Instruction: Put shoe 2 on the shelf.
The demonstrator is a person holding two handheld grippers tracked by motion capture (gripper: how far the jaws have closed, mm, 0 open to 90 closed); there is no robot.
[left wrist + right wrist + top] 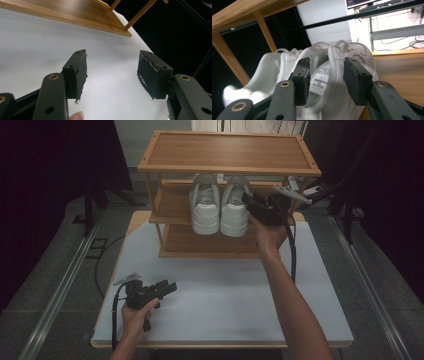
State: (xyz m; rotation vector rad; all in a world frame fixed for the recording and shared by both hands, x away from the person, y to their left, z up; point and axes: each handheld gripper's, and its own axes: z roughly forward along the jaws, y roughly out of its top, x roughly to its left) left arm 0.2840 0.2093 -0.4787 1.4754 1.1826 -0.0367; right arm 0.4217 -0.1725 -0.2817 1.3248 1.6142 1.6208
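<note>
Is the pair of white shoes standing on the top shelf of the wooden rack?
No, the white shoes stand on the middle shelf, under the bare top shelf.

The shoe rack (229, 151) is warm honey-brown wood with a fine lengthwise grain, its rails and posts a paler tan; the two sneakers (220, 205) on its middle shelf are plain white, laces and soles included, and the tongue label (322, 78) of the nearer one is white with small black print; the table top (225, 290) is flat pale grey-white with a light wooden edge; the left gripper (167, 288) is matt black, its pads (81, 72) dull charcoal with scuffed, frayed edges and brass-coloured rivets on the jaws; the right gripper (250, 202) is the same black, with a grey plate; the floor (50, 270) is dark grey; the surrounding curtains (45, 165) are near-black.
</note>
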